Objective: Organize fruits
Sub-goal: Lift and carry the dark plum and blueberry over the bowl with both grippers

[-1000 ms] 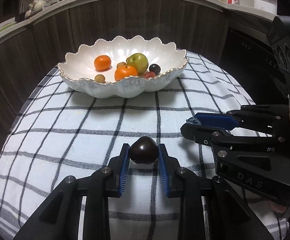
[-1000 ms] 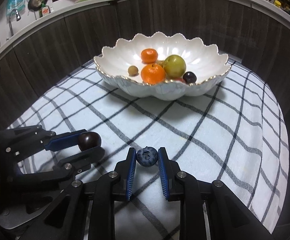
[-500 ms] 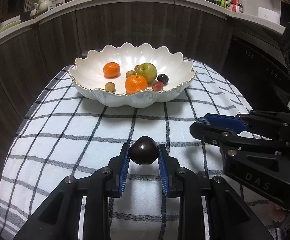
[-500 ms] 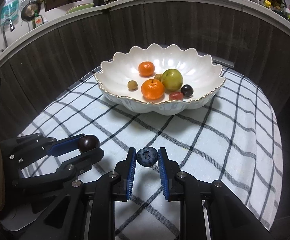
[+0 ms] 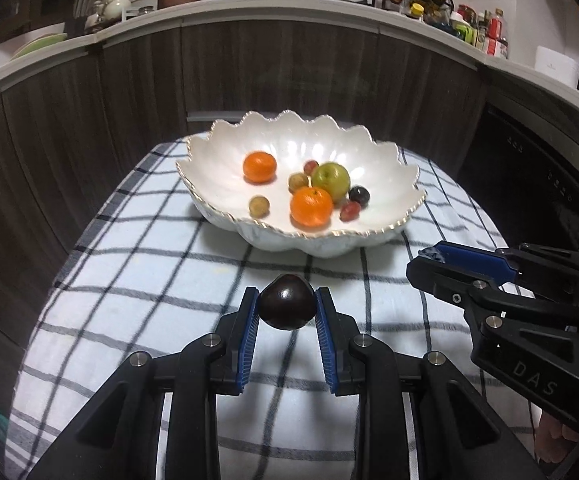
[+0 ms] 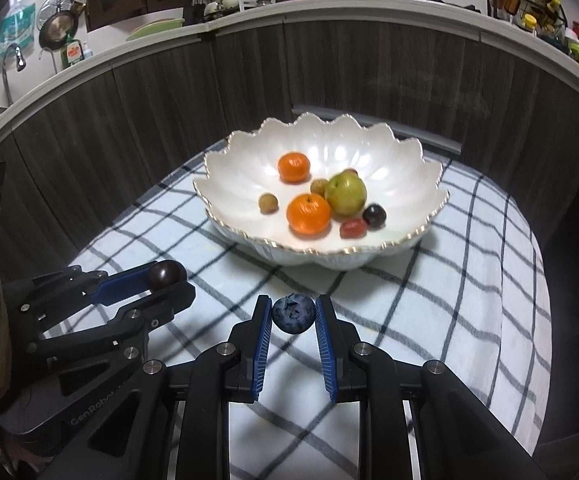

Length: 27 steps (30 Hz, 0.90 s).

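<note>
Item: small round dusty-blue blueberry (image 6: 293, 314) — pinched between the blue pads of the right gripper (image 6: 293, 320), clear above the checked cloth (image 6: 469, 280).
Item: glossy dark-brown plum-like fruit (image 5: 287, 306) — clamped in the left gripper (image 5: 287, 312).
Destination: scalloped white gilt-edged bowl (image 6: 233, 168), at twelve o'clock from both grippers; neither is clearly nearer. Round fruits, no long axis.

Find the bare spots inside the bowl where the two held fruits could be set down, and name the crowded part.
Inside the white bowl, the left floor beside the far mandarin and the back wall are bare. Its centre-right is crowded: near mandarin, green fruit, dark grape. The left claw grips a dark fruit; the right claw a blueberry.
</note>
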{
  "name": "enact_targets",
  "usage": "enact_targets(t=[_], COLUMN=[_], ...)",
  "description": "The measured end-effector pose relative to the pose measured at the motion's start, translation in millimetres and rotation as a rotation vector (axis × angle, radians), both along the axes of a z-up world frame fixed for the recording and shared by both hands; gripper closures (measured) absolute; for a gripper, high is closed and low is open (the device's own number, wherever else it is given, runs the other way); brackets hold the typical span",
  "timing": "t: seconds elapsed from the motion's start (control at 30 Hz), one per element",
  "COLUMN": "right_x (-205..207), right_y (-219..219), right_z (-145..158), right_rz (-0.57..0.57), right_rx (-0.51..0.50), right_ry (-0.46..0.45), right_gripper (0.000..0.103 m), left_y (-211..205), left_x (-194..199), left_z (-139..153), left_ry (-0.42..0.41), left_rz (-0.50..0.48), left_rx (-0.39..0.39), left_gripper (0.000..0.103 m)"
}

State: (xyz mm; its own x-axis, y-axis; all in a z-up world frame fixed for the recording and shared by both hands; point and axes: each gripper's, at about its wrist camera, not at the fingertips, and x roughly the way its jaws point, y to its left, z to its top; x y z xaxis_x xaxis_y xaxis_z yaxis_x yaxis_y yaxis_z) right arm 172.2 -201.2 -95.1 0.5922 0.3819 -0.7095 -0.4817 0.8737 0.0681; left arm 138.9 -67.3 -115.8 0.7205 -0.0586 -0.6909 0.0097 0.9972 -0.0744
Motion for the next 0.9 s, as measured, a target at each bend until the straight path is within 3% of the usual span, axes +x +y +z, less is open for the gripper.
enact_targets(t=[0.43,0.9], right_x=[16,47], right_y=[18,22], right_z=[26,55], right_rz=[-0.007,-0.072], right_rx=[0.032,0.048], right_ry=[-0.045,-0.090], right_gripper=[0.079,0.079], left_y=[17,31], left_x=[12,53], left_z=[27,53], left_ry=[-0.052,-0.082], left_rz=[-0.004,0.009], left_rx=[0.016,0.024], left_gripper=[0.075,0.075])
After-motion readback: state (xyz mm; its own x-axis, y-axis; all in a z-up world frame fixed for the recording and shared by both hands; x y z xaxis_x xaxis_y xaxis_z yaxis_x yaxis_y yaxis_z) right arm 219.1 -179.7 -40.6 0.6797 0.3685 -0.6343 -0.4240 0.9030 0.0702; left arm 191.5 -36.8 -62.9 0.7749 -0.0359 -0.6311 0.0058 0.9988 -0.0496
